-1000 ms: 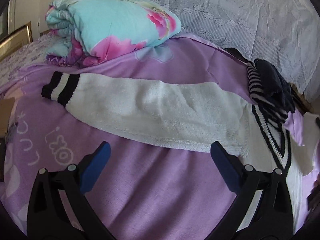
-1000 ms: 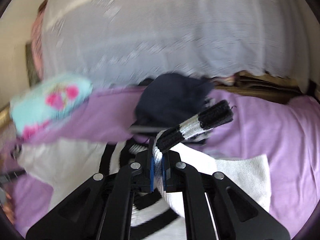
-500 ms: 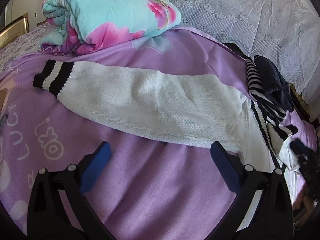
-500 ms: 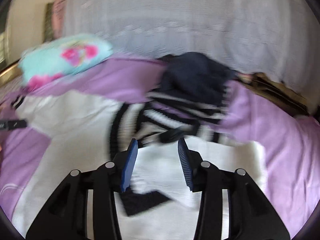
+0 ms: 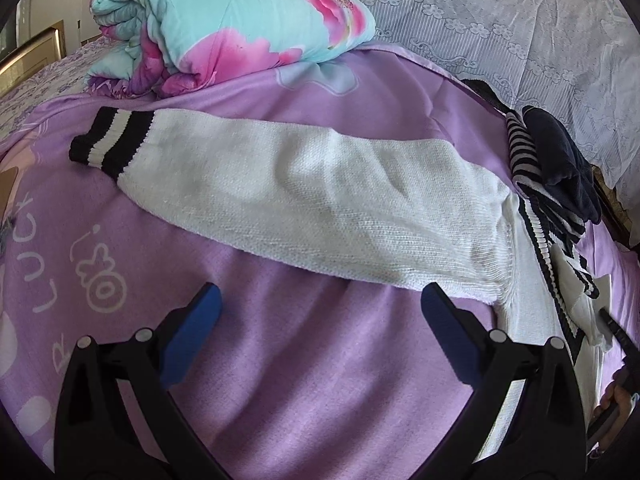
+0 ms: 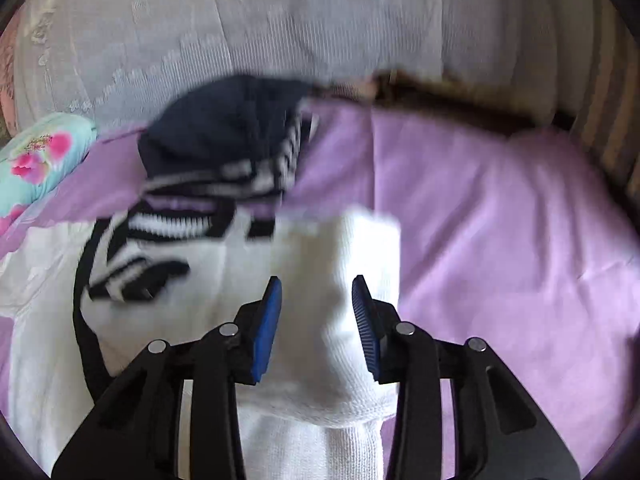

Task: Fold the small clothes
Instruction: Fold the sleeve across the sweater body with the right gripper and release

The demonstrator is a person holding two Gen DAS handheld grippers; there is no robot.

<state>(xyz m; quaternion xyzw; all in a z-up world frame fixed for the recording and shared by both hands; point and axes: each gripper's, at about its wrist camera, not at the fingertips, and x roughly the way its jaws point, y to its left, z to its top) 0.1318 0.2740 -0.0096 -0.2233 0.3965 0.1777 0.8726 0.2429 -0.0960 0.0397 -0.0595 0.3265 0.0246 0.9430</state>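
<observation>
Letting go is what has just been done by the right gripper (image 6: 316,308) — a second ago its fingers were pinched on the striped cuff, and now they have been opening, standing a little apart with nothing pressed between them. The cuff (image 6: 140,276) is seen dropped on the white sweater (image 6: 320,264), so that sleeve seems to be folded in, though the picture is blurred. The left gripper (image 5: 318,304) is held spread wide over the purple bed (image 5: 300,380), empty. The other sleeve (image 5: 304,196) is laid out flat — probably to be folded next.
</observation>
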